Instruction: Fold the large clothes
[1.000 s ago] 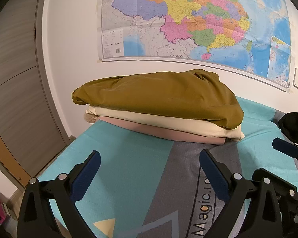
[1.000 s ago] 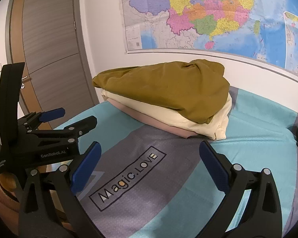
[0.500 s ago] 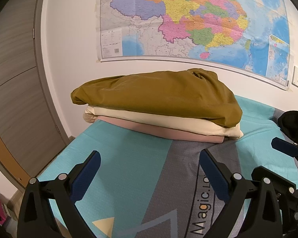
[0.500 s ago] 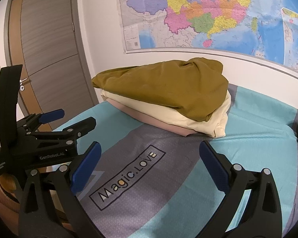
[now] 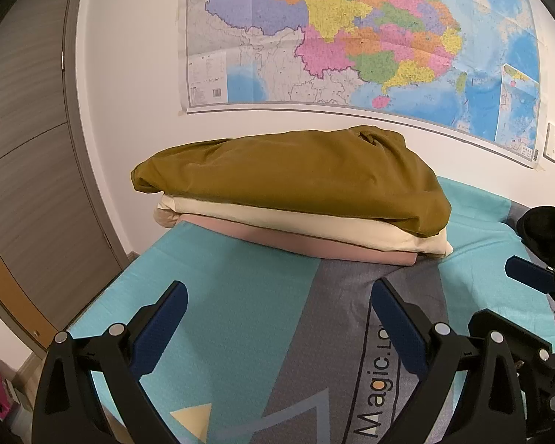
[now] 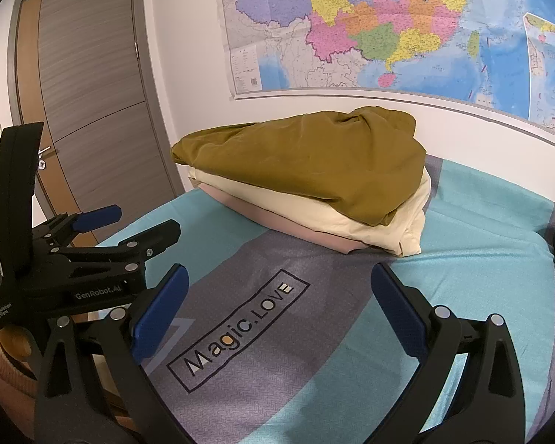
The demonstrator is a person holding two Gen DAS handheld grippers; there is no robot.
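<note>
Both tongs, left [image 5: 277,318] and right [image 6: 277,303], hover level above the bed [image 6: 481,259], jaws spread and holding nothing. The folded clothes stack [image 6: 314,181] lies ahead, untouched.

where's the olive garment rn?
In both wrist views the olive garment lies centre frame at the far end of the bed, on top of a cream piece and a pink one, below the wall map.

Ahead of the tongs, an olive cloth [image 5: 292,170] tops cream [image 5: 314,224] and pink [image 5: 314,242] ones. The bedspread [image 6: 481,259] is teal and grey.
</note>
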